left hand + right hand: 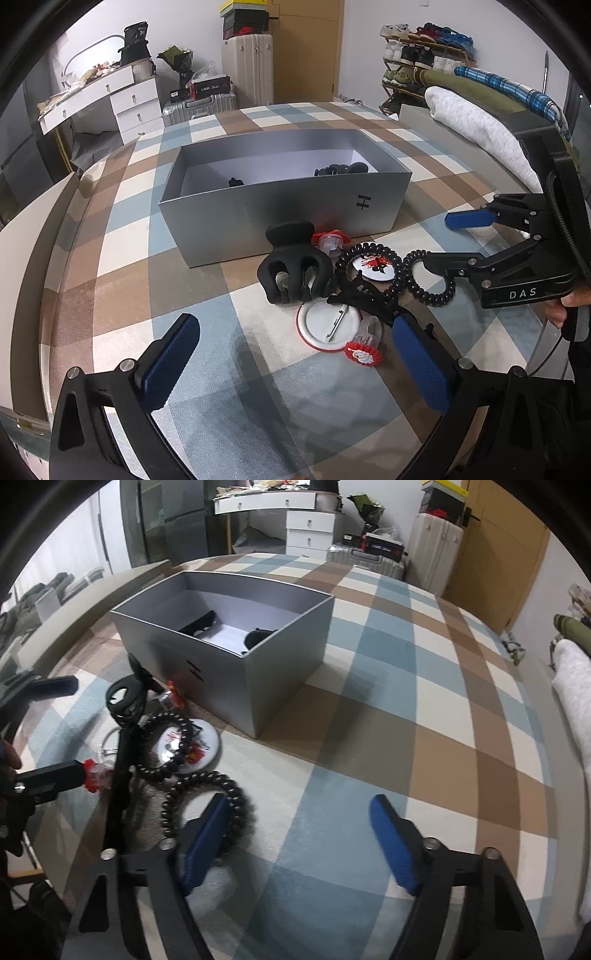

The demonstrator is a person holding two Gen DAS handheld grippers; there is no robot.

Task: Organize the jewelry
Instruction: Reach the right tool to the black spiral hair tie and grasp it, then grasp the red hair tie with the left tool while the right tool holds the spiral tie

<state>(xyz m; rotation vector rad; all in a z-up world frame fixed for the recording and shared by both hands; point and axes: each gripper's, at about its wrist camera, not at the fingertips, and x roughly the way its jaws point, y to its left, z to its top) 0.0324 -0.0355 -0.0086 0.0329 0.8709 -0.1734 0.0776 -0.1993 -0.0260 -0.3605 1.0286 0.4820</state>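
Right gripper, jaws apart, over checked cloth; its left blue pad touches a black spiral hair tie. Grey open box stands far left.

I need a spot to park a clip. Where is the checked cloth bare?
Bare: the checked cloth right of the grey box, and the near-left patch in the left wrist view. Crowded: in front of the box, around the claw clip, spiral ties and badges.
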